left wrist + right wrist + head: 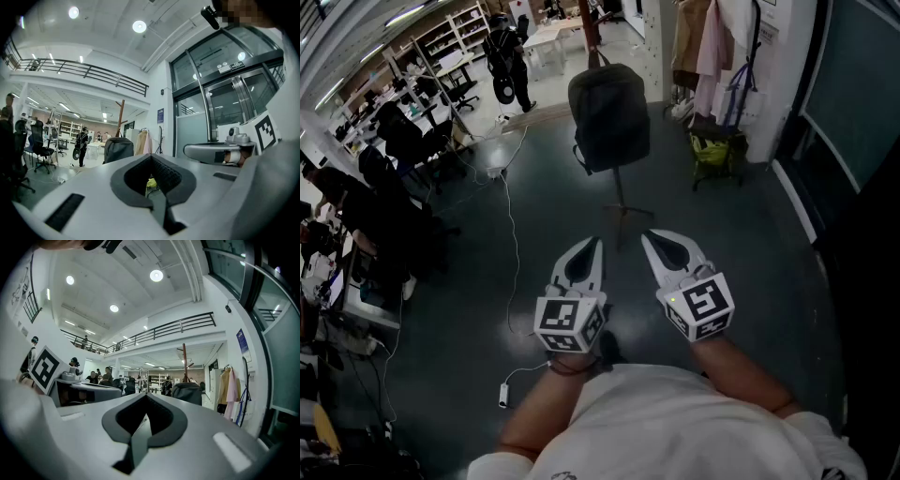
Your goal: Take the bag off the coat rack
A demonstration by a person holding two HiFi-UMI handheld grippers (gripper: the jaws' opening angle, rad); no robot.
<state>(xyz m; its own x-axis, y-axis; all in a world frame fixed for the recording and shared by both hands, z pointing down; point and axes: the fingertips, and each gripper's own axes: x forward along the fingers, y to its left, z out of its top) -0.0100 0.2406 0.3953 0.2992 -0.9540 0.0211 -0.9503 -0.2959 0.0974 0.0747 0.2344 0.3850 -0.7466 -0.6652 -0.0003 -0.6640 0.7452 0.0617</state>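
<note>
Low in the head view, the left gripper [597, 242] and right gripper [645, 235] are held side by side above the dark floor [750, 244]. Each has its jaws closed tip to tip with nothing between them. Well ahead at 12 o'clock, the dark bag [609, 117] hangs on the coat rack [620, 192], clear of both grippers. Farther off, hanging clothes [698, 47] are at 1 o'clock and a standing person [508, 56] at 11 o'clock.
</note>
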